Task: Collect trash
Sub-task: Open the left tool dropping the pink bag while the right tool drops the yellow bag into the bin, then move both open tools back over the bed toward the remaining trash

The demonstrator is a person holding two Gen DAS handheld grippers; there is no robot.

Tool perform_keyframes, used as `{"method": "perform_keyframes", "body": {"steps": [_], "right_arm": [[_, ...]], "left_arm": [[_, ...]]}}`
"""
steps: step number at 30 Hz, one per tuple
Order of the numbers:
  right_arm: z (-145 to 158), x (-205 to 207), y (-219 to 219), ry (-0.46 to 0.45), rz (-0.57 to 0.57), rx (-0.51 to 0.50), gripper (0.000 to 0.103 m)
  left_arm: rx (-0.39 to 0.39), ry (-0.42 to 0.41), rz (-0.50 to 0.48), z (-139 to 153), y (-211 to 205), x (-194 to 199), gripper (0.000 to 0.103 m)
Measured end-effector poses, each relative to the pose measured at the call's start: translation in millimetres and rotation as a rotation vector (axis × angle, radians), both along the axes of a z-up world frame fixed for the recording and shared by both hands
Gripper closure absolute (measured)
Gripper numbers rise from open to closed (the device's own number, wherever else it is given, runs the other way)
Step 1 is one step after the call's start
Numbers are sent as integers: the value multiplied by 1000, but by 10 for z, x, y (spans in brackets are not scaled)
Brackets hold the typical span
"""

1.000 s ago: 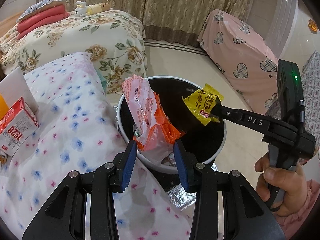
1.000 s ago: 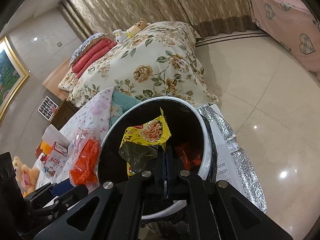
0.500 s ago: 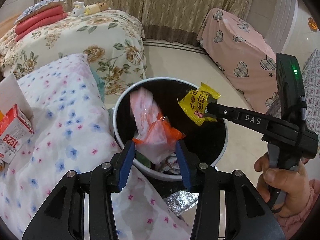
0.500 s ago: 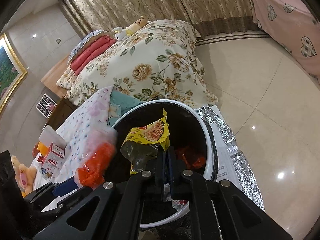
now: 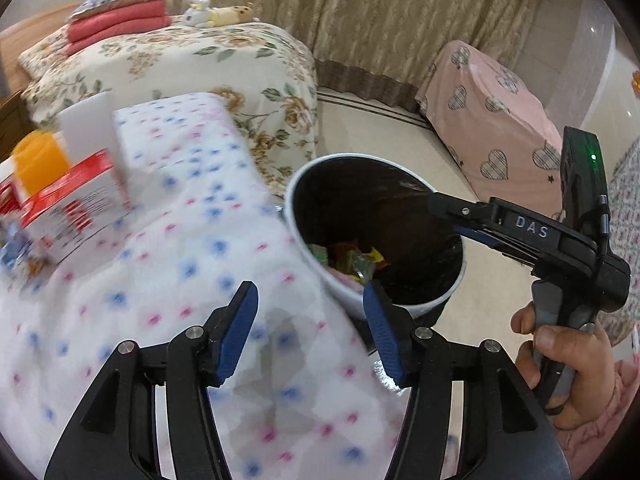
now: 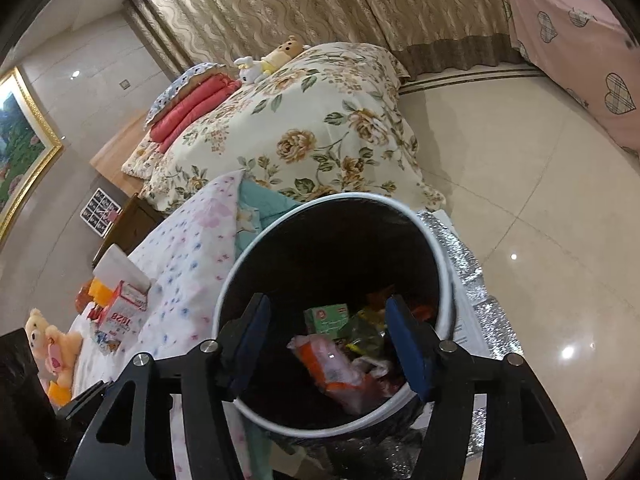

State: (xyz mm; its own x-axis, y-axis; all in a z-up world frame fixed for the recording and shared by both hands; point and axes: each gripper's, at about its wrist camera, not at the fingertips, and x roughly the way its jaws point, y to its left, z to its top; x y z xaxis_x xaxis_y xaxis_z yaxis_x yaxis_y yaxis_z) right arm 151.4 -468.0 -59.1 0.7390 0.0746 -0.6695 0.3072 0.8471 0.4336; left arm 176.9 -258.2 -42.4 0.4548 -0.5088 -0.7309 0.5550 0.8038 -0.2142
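Note:
A white-rimmed trash bin (image 5: 294, 216) with a black liner stands on the floor beside the flowered blanket; it also shows in the right wrist view (image 6: 444, 276). Inside lie the orange-and-pink wrapper (image 6: 332, 368), the yellow wrapper (image 6: 362, 330) and a green packet (image 6: 326, 318). My left gripper (image 5: 310, 320) is open and empty over the blanket's edge next to the bin. My right gripper (image 6: 326, 332) is open and empty above the bin mouth; it shows from the side in the left wrist view (image 5: 436, 204).
On the blanket (image 5: 160, 240) at left are a red-and-white carton (image 5: 72, 200), an orange cup (image 5: 38, 162) and a white box (image 5: 90, 128). A floral bed (image 6: 312, 120) lies behind. A silver foil mat (image 6: 476, 292) lies under the bin. A pink-covered piece of furniture (image 5: 492, 108) stands right.
Both grippers opened. The orange-and-pink wrapper and the yellow wrapper dropped into the bin. My left gripper swung left, toward the blanket.

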Motion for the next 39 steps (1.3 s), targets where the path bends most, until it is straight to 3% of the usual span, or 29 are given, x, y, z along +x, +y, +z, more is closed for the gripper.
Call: {"method": "perform_keyframes", "body": {"steps": [11, 26, 39], "right_arm": [[98, 76, 594, -30, 112, 15, 27], [40, 284, 1383, -10, 263, 2, 24], [13, 415, 1628, -1, 305, -11, 23]], "left_arm": [[-50, 3, 147, 17, 742, -40, 45], [-80, 27, 351, -159, 1769, -33, 45], [-84, 20, 401, -138, 2011, 204, 45]]}}
